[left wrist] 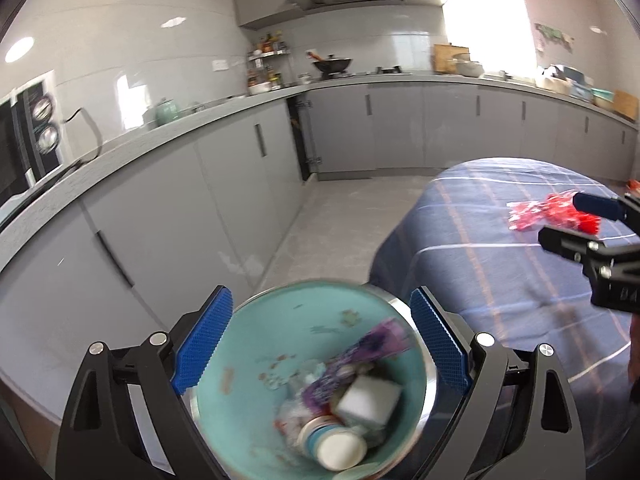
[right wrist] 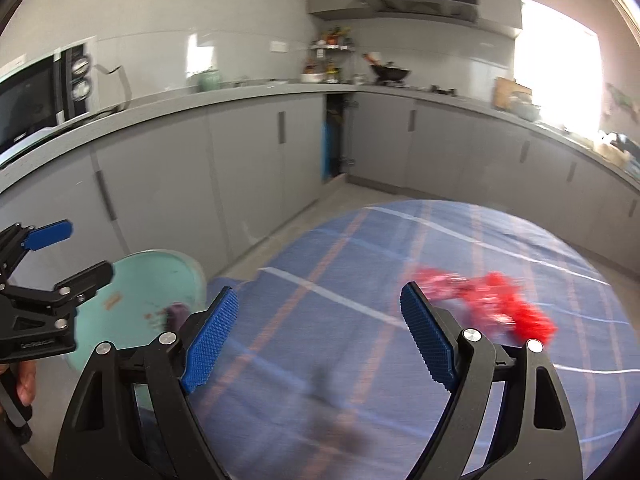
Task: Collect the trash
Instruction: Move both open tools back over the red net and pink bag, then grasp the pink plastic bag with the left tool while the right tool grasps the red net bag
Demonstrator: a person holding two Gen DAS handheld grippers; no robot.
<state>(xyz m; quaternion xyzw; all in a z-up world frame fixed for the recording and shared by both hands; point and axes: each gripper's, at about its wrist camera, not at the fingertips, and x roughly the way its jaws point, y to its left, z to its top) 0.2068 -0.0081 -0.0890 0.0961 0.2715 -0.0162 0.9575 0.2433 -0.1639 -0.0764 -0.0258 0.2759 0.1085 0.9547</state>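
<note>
Teal trash bin [left wrist: 248,344] – smooth plastic-looking inner wall, stained in spots, ringed by a shiny metal rim. Inside, a purple wrapper [left wrist: 360,356] with a glossy film look, a white block [left wrist: 370,400] with a matt face, a round white lid [left wrist: 340,450], smooth. Blue checked tablecloth [right wrist: 360,280] – soft woven cloth, matt. Red wrapper [right wrist: 492,300] of shiny crinkled plastic. Gripper pads [left wrist: 204,344] of blue knobbed rubber-like material, rough; frames in matt black plastic with bright metal bolts. Grey cabinet fronts [left wrist: 224,184] satin-smooth; wall tiles [left wrist: 132,48] glossy, reflecting lamps. Speckled grey countertop [left wrist: 120,148], stone-like.
</note>
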